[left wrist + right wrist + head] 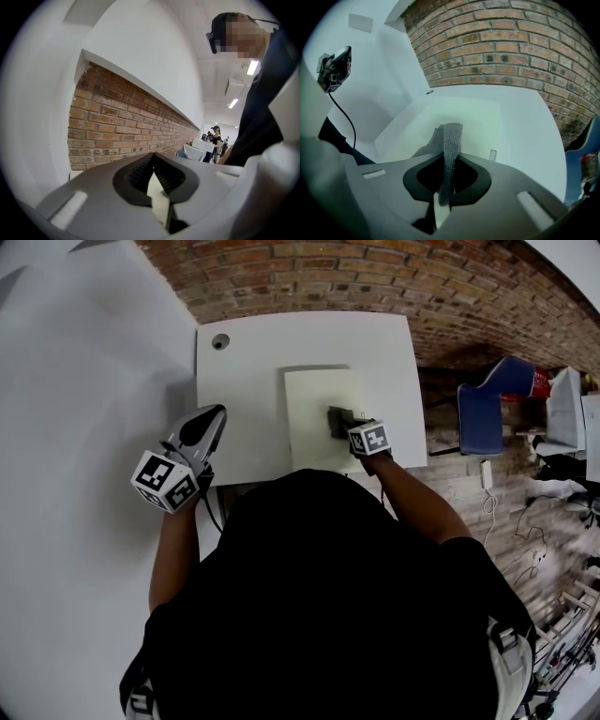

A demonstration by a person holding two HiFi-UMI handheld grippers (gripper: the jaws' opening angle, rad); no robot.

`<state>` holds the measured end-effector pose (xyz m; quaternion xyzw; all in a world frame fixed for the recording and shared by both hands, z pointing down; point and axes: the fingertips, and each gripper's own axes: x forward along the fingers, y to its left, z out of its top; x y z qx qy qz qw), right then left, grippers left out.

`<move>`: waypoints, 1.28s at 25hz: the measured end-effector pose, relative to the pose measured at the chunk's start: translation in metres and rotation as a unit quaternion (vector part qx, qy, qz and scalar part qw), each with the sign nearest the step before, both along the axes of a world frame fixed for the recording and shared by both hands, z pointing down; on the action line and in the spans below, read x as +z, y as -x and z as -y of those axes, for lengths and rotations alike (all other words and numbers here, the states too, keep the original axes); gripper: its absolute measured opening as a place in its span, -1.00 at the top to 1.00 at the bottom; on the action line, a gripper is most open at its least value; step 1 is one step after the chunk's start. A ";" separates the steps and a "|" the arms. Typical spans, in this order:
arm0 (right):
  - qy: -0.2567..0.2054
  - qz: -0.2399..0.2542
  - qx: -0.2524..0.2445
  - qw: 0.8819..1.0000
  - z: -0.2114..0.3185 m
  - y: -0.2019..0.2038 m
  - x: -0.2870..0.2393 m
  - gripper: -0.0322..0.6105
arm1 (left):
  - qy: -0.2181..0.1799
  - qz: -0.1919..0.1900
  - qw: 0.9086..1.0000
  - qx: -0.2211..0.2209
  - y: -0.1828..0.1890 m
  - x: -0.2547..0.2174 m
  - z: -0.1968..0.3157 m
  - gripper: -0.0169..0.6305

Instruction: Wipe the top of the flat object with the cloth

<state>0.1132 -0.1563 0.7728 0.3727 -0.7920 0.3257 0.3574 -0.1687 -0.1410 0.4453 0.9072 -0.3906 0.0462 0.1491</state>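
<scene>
On the flat object (pixel 309 399), the right gripper (pixel 450 158) clamps the cloth (pixel 452 136)

Bright even light; fisheye-warped edges; foreground perhaps soft.

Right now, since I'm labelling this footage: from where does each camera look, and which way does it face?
Head view: on the person's head, looking steeply down at the table; shows the torso, left claw and right claw.
Left gripper view: on the left claw, facing the brick wall and the room; shows its shut jaws and the torso.
Right gripper view: on the right claw, facing across the flat object; shows its jaws shut on the cloth.
Shared: head and right gripper views both show cloth, flat object, table.
</scene>
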 end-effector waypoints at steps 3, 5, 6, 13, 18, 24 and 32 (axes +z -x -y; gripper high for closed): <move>-0.004 -0.010 0.007 1.000 0.004 -0.018 0.003 0.87 | 0.000 -0.003 1.000 0.002 -0.007 -0.001 0.002 0.94; -0.005 -0.014 0.014 1.000 0.007 -0.028 0.004 0.87 | 0.001 -0.004 1.000 0.005 -0.013 0.001 0.002 0.94; -0.005 -0.014 0.019 1.000 0.007 -0.032 0.005 0.87 | 0.003 -0.004 1.000 0.007 -0.017 0.002 0.002 0.94; -0.013 -0.026 0.040 0.999 0.012 -0.057 0.002 0.87 | 0.000 -0.004 1.000 0.014 -0.032 0.000 0.002 0.94; -0.016 -0.030 0.041 0.999 0.014 -0.066 0.000 0.87 | 0.000 -0.002 1.000 0.015 -0.038 -0.001 -0.001 0.94; -0.005 -0.037 0.054 0.998 0.010 -0.072 0.003 0.87 | 0.002 -0.004 1.000 0.015 -0.038 -0.002 -0.003 0.94; -0.041 0.012 0.069 0.997 0.015 -0.044 -0.036 0.87 | 0.005 -0.005 1.000 0.026 -0.032 0.003 -0.004 0.94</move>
